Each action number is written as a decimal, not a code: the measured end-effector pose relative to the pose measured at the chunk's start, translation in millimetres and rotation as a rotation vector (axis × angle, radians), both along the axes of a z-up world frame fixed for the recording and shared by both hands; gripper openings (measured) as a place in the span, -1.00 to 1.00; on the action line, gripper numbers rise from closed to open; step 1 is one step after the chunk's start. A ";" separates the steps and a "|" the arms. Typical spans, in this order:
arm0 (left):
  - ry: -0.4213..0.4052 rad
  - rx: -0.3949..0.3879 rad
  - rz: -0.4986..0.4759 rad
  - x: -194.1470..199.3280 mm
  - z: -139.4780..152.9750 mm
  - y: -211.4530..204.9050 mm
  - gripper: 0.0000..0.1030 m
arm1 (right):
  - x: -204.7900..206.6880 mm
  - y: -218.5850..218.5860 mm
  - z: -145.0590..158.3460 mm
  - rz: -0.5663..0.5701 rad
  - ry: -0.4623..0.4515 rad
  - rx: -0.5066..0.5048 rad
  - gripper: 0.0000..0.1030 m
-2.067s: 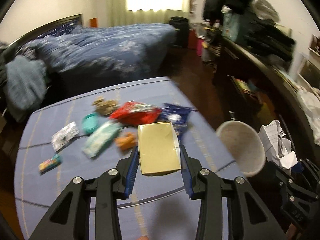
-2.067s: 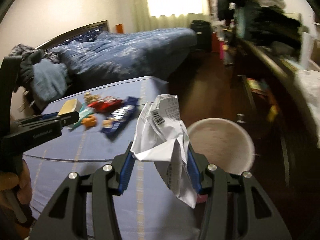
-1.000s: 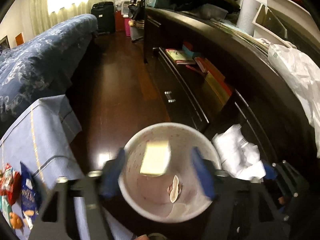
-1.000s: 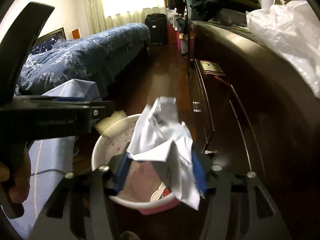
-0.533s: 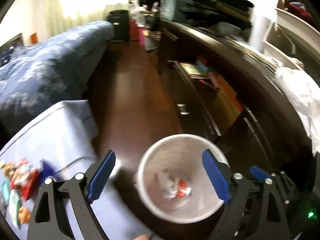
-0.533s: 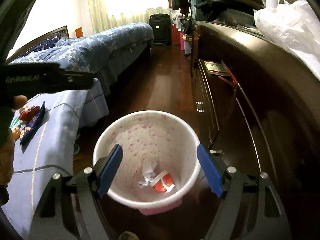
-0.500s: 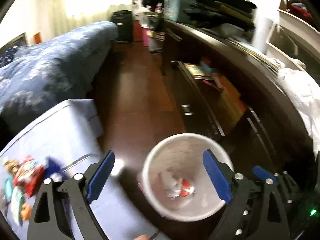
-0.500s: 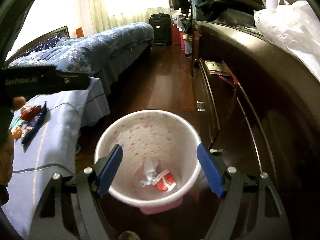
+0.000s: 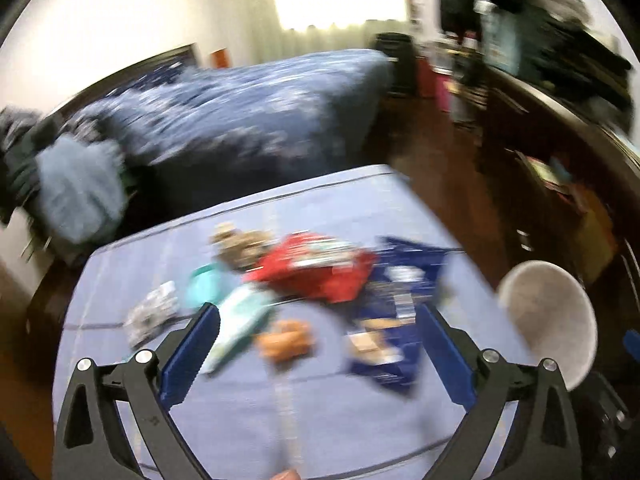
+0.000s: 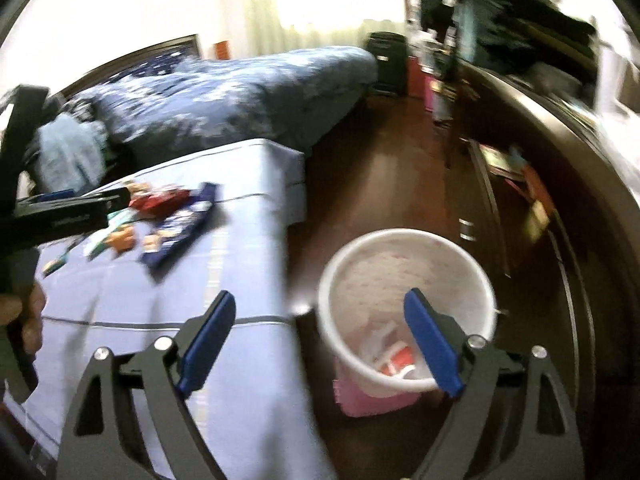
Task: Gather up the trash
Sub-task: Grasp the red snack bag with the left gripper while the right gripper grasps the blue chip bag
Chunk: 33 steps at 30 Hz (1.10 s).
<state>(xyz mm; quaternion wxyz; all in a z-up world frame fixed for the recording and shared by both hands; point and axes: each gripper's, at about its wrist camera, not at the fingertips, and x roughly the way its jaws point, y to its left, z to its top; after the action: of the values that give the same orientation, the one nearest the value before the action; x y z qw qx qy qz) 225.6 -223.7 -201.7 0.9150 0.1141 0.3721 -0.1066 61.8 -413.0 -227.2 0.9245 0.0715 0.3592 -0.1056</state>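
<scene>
Blurred by motion throughout. Left gripper [image 9: 316, 350] spread wide, empty, above the blue cloth [image 9: 240, 420]. From left on it: silvery packet [image 9: 154, 314], teal pouch [image 9: 240, 320], orange scrap [image 9: 286, 342], red wrapper [image 9: 316, 270], dark-blue bag [image 9: 396, 312], printing unreadable. Right gripper [image 10: 320, 340] wide apart, empty. White bin [image 10: 408, 304] on the floor beside the table, trash [image 10: 394, 354] inside partly hidden by 1 blue pad.

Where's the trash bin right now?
The bin stands on the dark floor, right of the blue table and beside the dresser; in the left view it sits at the far right.
</scene>
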 end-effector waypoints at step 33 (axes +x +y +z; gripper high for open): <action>0.199 -0.124 -0.154 119.8 -50.6 -5.0 -0.49 | 82.9 69.0 13.5 0.172 0.012 0.021 0.72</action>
<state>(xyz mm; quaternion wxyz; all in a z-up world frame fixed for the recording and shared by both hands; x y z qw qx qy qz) 345.5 -228.7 -252.3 0.8680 0.0742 0.4438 -0.2101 144.7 -344.0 -213.7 0.9272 0.0494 0.3707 -0.0222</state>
